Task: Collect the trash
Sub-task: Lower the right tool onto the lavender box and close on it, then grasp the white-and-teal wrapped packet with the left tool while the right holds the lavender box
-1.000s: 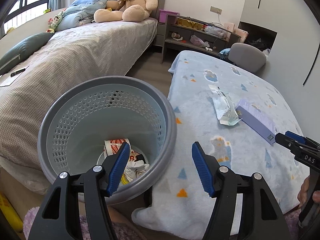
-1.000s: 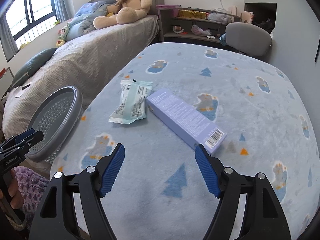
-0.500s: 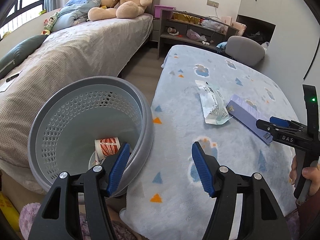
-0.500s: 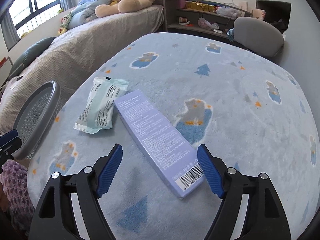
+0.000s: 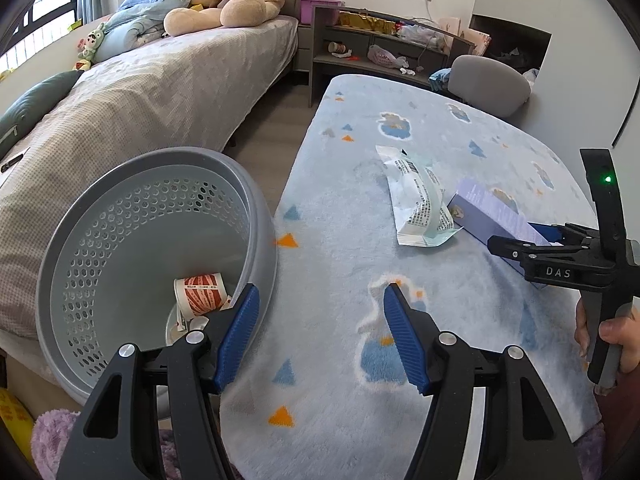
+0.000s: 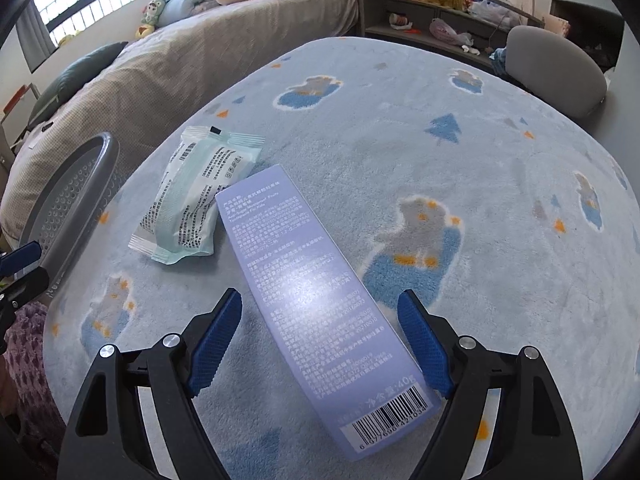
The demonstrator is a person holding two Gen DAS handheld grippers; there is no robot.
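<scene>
A long lilac carton [image 6: 320, 292] lies on the blue blanket-covered table [image 6: 480, 160], with a white and mint wrapper packet [image 6: 192, 200] touching its far left corner. My right gripper [image 6: 320, 336] is open, low over the table, with a finger on each side of the carton's near half. In the left wrist view the carton [image 5: 492, 212], the packet [image 5: 420, 204] and my right gripper [image 5: 532, 246] show at right. My left gripper [image 5: 320, 332] is open and empty over the table's left edge, beside the grey perforated bin [image 5: 120, 248], which holds a red-and-white cup [image 5: 202, 286].
A bed [image 5: 140, 92] with a large teddy bear [image 5: 236, 0] runs along the left behind the bin. A grey chair [image 5: 488, 80] and a cluttered low shelf [image 5: 380, 48] stand beyond the table's far end. The bin's rim [image 6: 80, 200] shows at the left of the right wrist view.
My right gripper moved forward and down until its open fingers straddle the carton. My left gripper shifted right, from over the bin to the table's edge.
</scene>
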